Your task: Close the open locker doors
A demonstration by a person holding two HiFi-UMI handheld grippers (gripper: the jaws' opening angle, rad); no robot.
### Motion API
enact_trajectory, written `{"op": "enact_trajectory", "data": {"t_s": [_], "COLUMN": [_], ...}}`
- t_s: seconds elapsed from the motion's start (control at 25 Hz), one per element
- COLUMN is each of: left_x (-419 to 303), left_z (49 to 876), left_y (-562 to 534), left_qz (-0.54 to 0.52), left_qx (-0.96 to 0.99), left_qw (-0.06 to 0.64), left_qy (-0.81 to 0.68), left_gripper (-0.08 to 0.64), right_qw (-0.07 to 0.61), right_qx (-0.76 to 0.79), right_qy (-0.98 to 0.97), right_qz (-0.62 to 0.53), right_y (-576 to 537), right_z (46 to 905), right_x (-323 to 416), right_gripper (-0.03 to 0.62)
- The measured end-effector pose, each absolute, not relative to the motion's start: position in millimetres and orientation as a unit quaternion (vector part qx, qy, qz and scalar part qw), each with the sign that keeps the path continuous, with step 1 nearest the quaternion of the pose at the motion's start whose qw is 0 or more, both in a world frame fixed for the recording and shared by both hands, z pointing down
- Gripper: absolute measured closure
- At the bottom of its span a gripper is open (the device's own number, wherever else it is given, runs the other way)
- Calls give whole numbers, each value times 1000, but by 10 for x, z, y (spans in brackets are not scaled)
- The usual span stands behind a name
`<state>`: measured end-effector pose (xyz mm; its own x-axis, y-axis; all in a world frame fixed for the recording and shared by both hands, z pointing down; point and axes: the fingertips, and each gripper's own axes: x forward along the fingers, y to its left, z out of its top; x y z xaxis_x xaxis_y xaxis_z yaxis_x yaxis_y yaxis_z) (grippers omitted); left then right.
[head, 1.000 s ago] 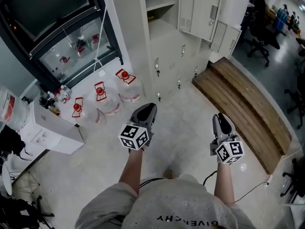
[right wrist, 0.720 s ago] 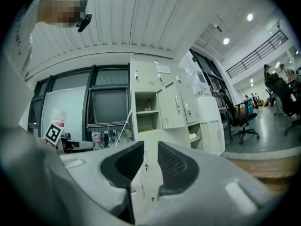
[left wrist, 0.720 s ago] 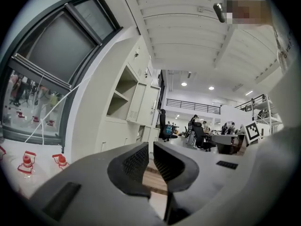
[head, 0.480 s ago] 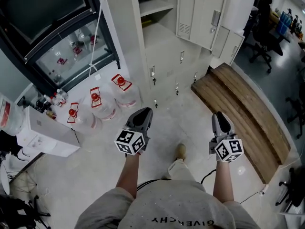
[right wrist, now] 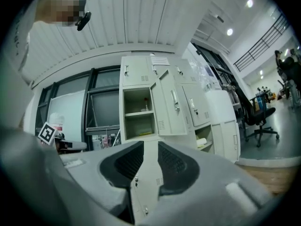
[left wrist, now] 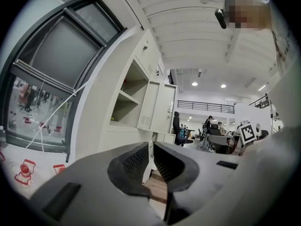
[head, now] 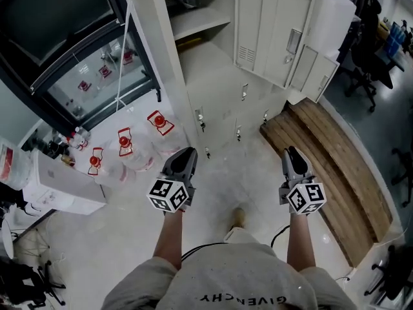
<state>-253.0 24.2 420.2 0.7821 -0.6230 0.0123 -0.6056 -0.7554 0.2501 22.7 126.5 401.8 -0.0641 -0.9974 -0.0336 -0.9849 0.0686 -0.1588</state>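
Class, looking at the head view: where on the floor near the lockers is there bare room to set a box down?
Bare floor lies in front of the lockers, bordered by the water jugs on the left and the wooden platform on the right. The platform's top is bare too. It is crowded around the jugs and the white cabinet beside them.

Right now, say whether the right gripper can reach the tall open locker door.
Probably not yet: right gripper hangs short of the tall open locker door, bare floor between; nothing blocks it.
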Motion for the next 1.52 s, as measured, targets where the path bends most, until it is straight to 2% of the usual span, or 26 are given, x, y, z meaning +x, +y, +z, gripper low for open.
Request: {"op": "enact_trajectory", "data": {"t_s": [0.6, 0.88, 1.24, 1.52], "left_x": [-1959, -1756, -1742, -1781], "left_z": [4234, 4277, 4330, 4237], "left_y": [-720, -1017, -1197, -1226], "left_qz": [-37, -39, -33, -28], "left_qx": [914, 909, 900, 900], "left_qw": [122, 123, 123, 107], "left_qy": [-385, -396, -416, -422], "left_gripper": [531, 531, 531, 531], "right_qw": [77, 71, 81, 94], "right_qx": [-646, -645, -666, -644], "right_qy": [758, 760, 742, 759], "right_qz": [-46, -39, -12, -15], "right_y": [-47, -483, -969, -1334], "right_z": [3901, 3872, 3644, 3477], "right_x": [998, 1290, 1658, 1731], "right_gripper": [481, 436, 346, 339]}}
